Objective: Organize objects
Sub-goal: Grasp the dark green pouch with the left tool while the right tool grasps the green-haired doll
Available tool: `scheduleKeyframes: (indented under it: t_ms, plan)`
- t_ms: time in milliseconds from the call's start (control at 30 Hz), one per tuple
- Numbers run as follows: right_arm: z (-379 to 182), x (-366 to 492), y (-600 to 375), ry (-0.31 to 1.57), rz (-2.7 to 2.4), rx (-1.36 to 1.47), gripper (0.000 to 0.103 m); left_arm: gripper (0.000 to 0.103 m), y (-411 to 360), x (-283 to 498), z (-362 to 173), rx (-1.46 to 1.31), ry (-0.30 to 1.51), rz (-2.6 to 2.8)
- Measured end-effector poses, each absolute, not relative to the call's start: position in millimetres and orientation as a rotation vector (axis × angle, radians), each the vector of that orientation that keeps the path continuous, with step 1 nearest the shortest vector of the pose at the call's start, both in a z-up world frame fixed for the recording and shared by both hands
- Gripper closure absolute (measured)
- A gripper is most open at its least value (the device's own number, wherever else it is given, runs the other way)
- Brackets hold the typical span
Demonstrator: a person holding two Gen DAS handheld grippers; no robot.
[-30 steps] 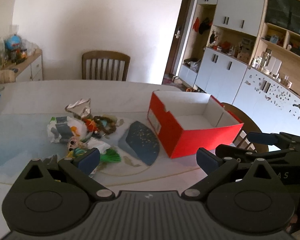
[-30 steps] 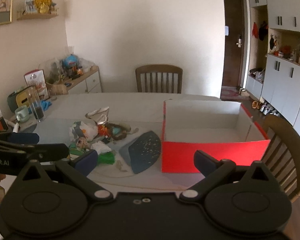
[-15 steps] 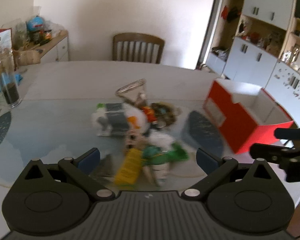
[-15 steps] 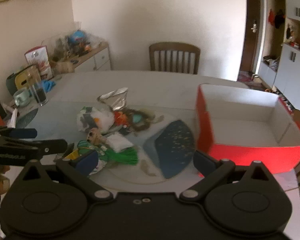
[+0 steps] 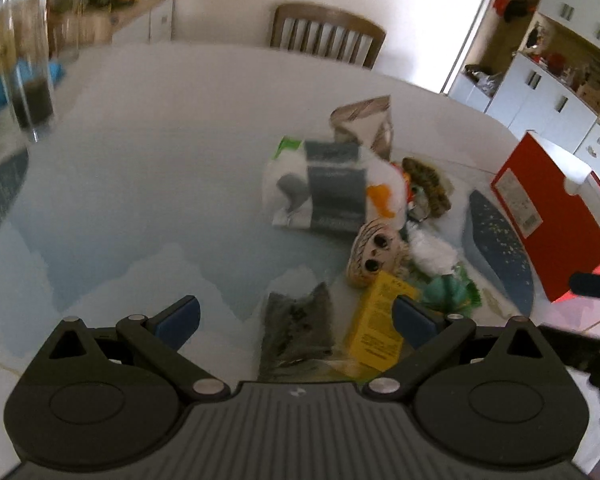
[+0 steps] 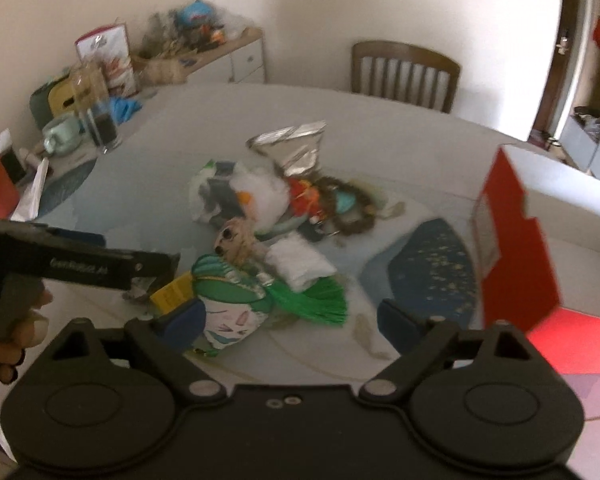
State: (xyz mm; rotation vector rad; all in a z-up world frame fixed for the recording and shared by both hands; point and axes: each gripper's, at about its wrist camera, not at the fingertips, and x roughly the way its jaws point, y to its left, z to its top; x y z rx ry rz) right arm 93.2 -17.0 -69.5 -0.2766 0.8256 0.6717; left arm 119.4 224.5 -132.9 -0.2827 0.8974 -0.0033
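A pile of small objects lies on the table: a white plush point(image 5: 332, 188) point(image 6: 256, 196), a small doll head point(image 5: 370, 252) point(image 6: 234, 236), a yellow box point(image 5: 380, 320) point(image 6: 172, 292), a dark pouch point(image 5: 296, 332), a silver bag point(image 5: 366, 124) point(image 6: 292, 146), a green tassel point(image 6: 320, 300) and a green-haired face toy point(image 6: 230, 308). An open red box point(image 5: 548, 220) point(image 6: 516, 236) stands to the right. My left gripper point(image 5: 296, 316) is open just above the dark pouch and yellow box. My right gripper point(image 6: 290, 318) is open over the green toys.
A dark blue placemat point(image 5: 496, 240) point(image 6: 428, 268) lies between the pile and the red box. A glass with dark liquid point(image 5: 28, 76) point(image 6: 100, 116) and a mug point(image 6: 62, 134) stand at the far left. A wooden chair point(image 5: 328, 34) point(image 6: 404, 70) is behind the table.
Both grippers have moved forward and down toward the pile, swinging left. The pile now fills the middle of both views and the red box has slid to the right edge.
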Motion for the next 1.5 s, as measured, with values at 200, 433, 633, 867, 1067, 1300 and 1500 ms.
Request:
scheduleKeyframes:
  t_ms: [200, 433, 633, 867, 1067, 1300, 1500]
  plan:
    - [-85, 100, 5, 0.868, 0.709, -0.320, 0.021, 0.004, 232, 127, -146, -0.314, 0.944, -0.042]
    - [-98, 107, 27, 0.909, 0.767, -0.338, 0.027, 0.009, 235, 130, -153, -0.338, 0.966, -0.087]
    - [-106, 113, 36, 0.960, 0.791, -0.328, 0.044, 0.025, 237, 132, -153, -0.369, 0.963, -0.156]
    - [-106, 115, 37, 0.971, 0.804, -0.319, 0.059, 0.053, 241, 134, -151, -0.423, 0.957, -0.195]
    - [-102, 114, 32, 0.962, 0.786, -0.323, 0.066, 0.073, 241, 136, -150, -0.402, 0.971, -0.183]
    - [-88, 113, 17, 0.921, 0.765, -0.304, 0.068, 0.075, 234, 136, -130, -0.340, 0.941, -0.163]
    - [-66, 119, -11, 0.892, 0.768, -0.264, 0.068, 0.075, 218, 135, -101, -0.328, 0.925, -0.189]
